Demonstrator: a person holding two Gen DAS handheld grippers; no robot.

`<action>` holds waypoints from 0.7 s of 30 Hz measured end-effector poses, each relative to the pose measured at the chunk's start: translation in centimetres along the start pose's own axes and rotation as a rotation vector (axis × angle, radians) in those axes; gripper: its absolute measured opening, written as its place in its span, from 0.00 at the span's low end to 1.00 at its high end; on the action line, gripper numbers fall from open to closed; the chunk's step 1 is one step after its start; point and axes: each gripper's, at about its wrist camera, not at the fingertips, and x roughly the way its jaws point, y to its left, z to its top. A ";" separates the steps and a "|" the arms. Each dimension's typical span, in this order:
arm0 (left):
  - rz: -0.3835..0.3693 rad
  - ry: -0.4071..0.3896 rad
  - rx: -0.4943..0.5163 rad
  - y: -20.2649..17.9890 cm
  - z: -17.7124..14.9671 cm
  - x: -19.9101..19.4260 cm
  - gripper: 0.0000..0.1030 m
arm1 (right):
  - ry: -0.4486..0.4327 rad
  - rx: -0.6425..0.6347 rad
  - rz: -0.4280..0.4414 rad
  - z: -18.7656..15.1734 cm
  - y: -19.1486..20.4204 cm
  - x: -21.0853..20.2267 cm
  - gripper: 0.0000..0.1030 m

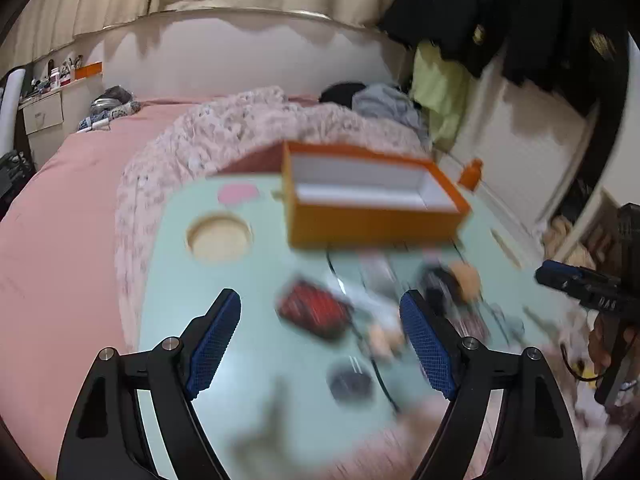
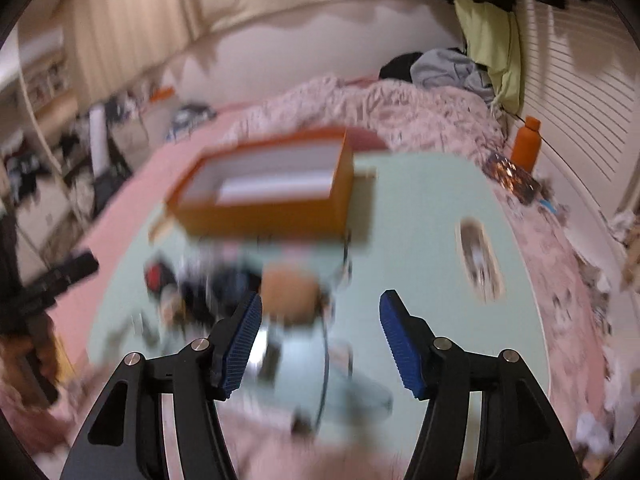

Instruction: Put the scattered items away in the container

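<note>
An open orange box (image 1: 372,200) with a white inside stands at the far side of a pale green tray table (image 1: 256,360); it also shows in the right wrist view (image 2: 268,188). Small items lie scattered in front of it, blurred: a red and black thing (image 1: 314,310), a dark round thing (image 1: 350,382), a tan round thing (image 1: 466,276) and thin cables. My left gripper (image 1: 320,308) is open and empty, above the red item. My right gripper (image 2: 320,312) is open and empty, above a tan item (image 2: 290,296). The other gripper shows at the right edge of the left wrist view (image 1: 588,288).
The table sits on a bed with a pink sheet (image 1: 72,200) and a fluffy blanket (image 1: 224,128). It has a round wooden recess (image 1: 219,238). An orange bottle (image 2: 527,144) stands at the far right by a slatted wall. Clothes hang at the back right.
</note>
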 end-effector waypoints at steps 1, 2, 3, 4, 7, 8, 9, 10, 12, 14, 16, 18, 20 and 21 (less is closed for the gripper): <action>0.004 0.031 -0.007 -1.0 -1.1 -0.1 0.79 | 0.002 -0.014 -0.028 -1.1 0.5 -0.1 0.60; 0.003 0.058 -0.009 -1.8 -2.0 -0.1 0.79 | 0.009 -0.023 -0.051 -2.0 1.0 -0.1 0.60; 0.008 0.076 0.006 -2.4 -2.6 0.0 0.79 | 0.036 -0.018 -0.068 -3.0 1.3 0.2 0.61; 0.032 0.093 0.028 -3.2 -3.4 0.2 0.79 | 0.073 -0.005 -0.067 -3.8 1.4 0.6 0.63; 0.106 0.111 0.048 -4.1 -5.2 1.3 0.79 | 0.188 0.018 -0.032 -5.3 1.3 2.9 0.65; 0.102 0.118 0.026 -3.9 -5.5 1.7 0.79 | 0.205 0.027 -0.023 -5.6 1.2 3.4 0.67; 0.097 0.130 -0.003 -3.6 -5.7 2.1 0.79 | 0.208 0.035 -0.026 -5.6 1.0 3.6 0.69; 0.089 0.146 -0.036 -3.1 -5.7 2.6 0.80 | 0.210 0.040 -0.034 -5.6 0.8 3.8 0.75; 0.090 0.182 -0.077 -2.3 -6.0 3.5 0.87 | 0.224 0.026 -0.061 -5.5 0.8 4.2 0.83; 0.101 0.211 -0.095 -1.9 -6.3 4.5 0.96 | 0.233 0.013 -0.078 -5.3 1.0 4.5 0.85; 0.121 0.211 -0.095 -1.8 -6.5 4.8 0.99 | 0.232 0.005 -0.090 -5.3 1.2 4.6 0.85; 0.124 0.214 -0.091 -1.9 -6.7 4.9 0.99 | 0.236 -0.005 -0.099 -5.0 1.3 4.8 0.85; 0.126 0.212 -0.089 -1.9 -6.9 4.9 0.99 | 0.237 -0.014 -0.098 -4.9 1.4 5.0 0.82; 0.127 0.210 -0.090 -1.9 -6.9 4.9 0.99 | 0.236 -0.023 -0.095 -4.9 1.5 5.0 0.81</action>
